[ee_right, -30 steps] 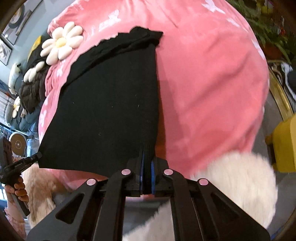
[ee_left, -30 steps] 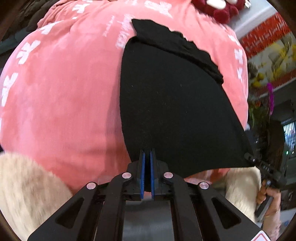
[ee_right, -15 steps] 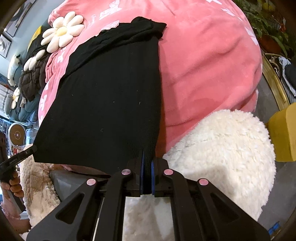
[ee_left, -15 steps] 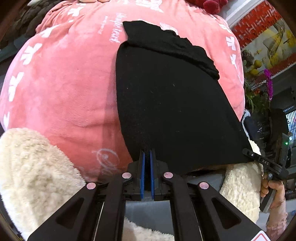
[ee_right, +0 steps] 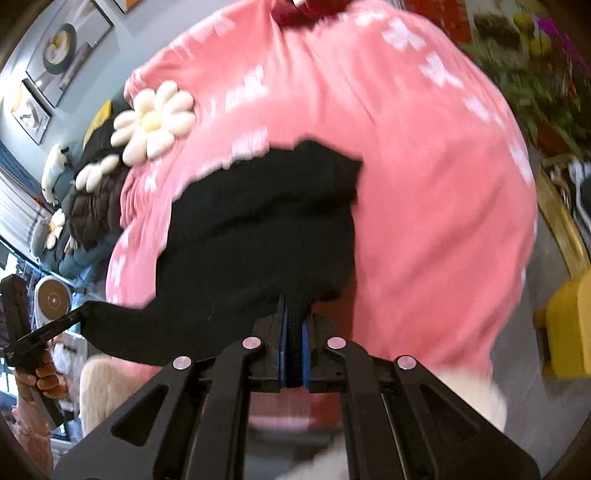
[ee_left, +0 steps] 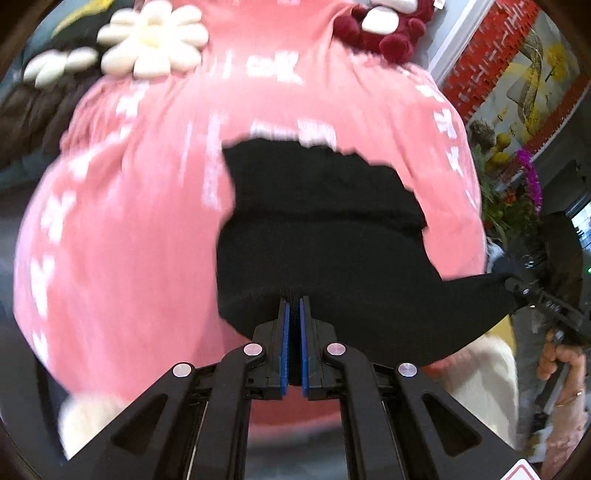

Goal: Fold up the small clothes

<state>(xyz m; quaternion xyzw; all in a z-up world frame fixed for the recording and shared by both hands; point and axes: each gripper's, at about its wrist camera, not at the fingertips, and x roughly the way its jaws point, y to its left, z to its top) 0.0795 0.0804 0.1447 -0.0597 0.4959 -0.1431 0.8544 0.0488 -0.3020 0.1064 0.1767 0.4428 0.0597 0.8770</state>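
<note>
I have the left gripper point(ee_left: 292, 306) clenched on one near corner of the black garment point(ee_left: 325, 236), and the right gripper point(ee_right: 293, 314) clenched on the other near corner; knit cloth is visibly pinched between both sets of blue pads. The garment lies on the pink blanket point(ee_left: 122, 236), which covers a rounded cushion-like mound. Its far portion rests flat against the blanket, while the near hem is raised off it, so the cloth bows upward between hem and far edge.

I judge this two-corner hold to be deliberate: gripping both ends of the hem keeps that edge straight while it is carried toward the far edge for a half fold. The fold is not yet laid.

Edges: the far edge shows a thicker band, slightly uneven; the side edges run roughly parallel. Both views are motion-blurred, so fine alignment cannot be confirmed.

Open room: bare blanket lies beyond and to both sides of the garment. A white daisy cushion point(ee_right: 153, 120) and a dark red pompom item point(ee_left: 384, 33) sit well beyond the far edge.
</note>
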